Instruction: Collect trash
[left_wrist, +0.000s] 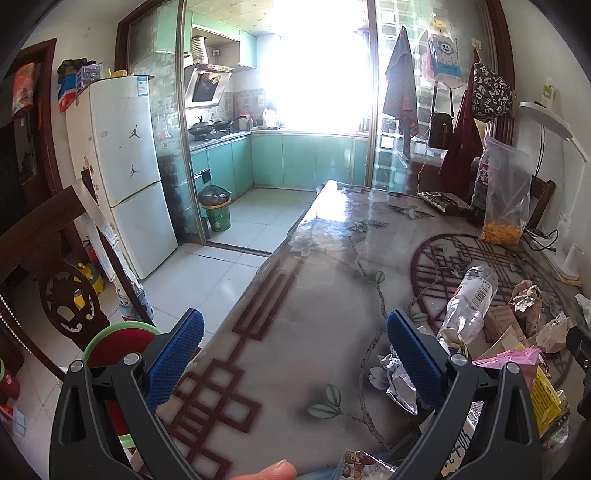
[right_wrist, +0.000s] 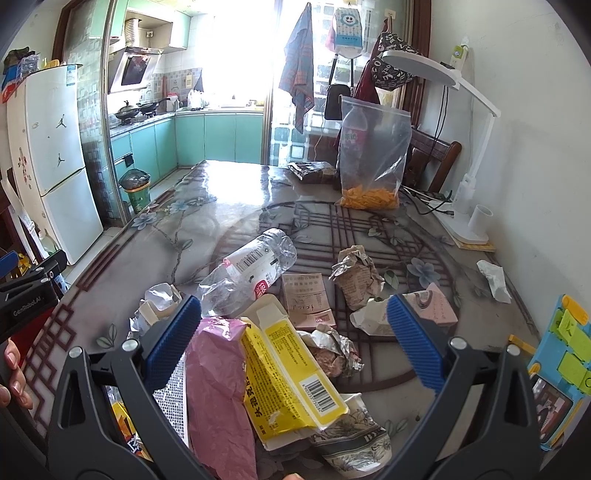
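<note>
Reading "GenRobot.AI", left hand-held gripper (left_wrist: 295, 363) gapes; right hand-held gripper (right_wrist: 293, 341) likewise.

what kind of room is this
Most likely a home dining area opening onto a kitchen: a white fridge, teal cabinets with a range hood behind the glass partition, and a trash-strewn table.
</note>
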